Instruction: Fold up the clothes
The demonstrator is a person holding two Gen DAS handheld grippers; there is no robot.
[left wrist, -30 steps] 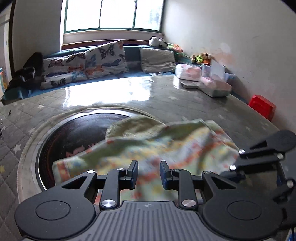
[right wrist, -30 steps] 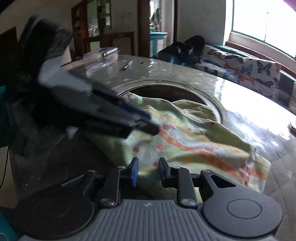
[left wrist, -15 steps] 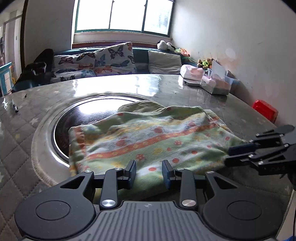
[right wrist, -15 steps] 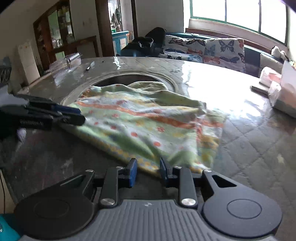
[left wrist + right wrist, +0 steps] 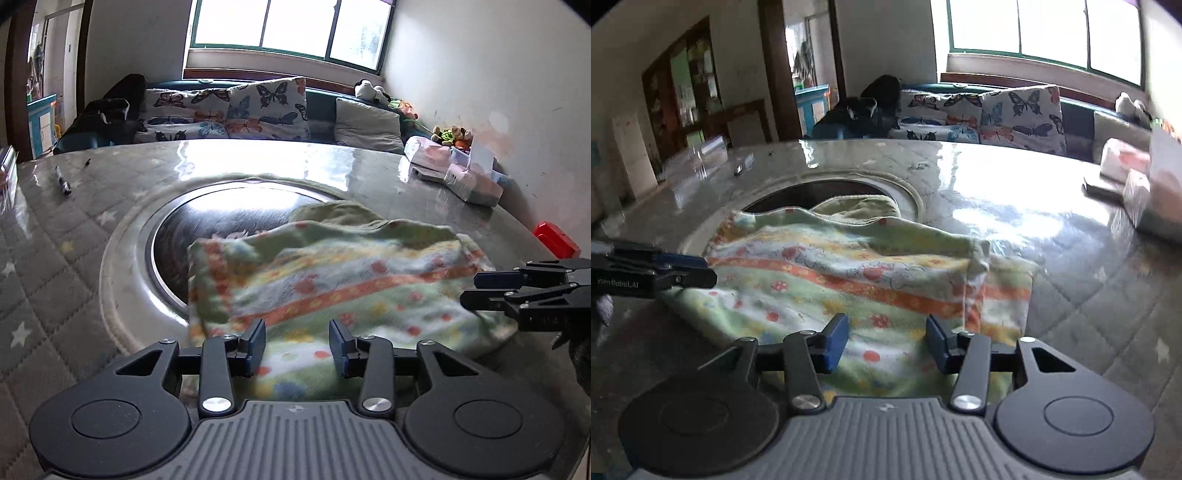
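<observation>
Left wrist view: the floral garment (image 5: 343,284) was found folded on the counter (image 5: 74,236). Both left tongs (image 5: 297,345) and right tongs (image 5: 884,341) were opening, pads clear of cloth.

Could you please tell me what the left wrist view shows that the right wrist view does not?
Only the left wrist view shows the red box by the wall and the dark pen on the table. Only the right wrist view shows the wooden cabinet. Both show the floral garment, the butterfly cushions, and each other's gripper.
</observation>
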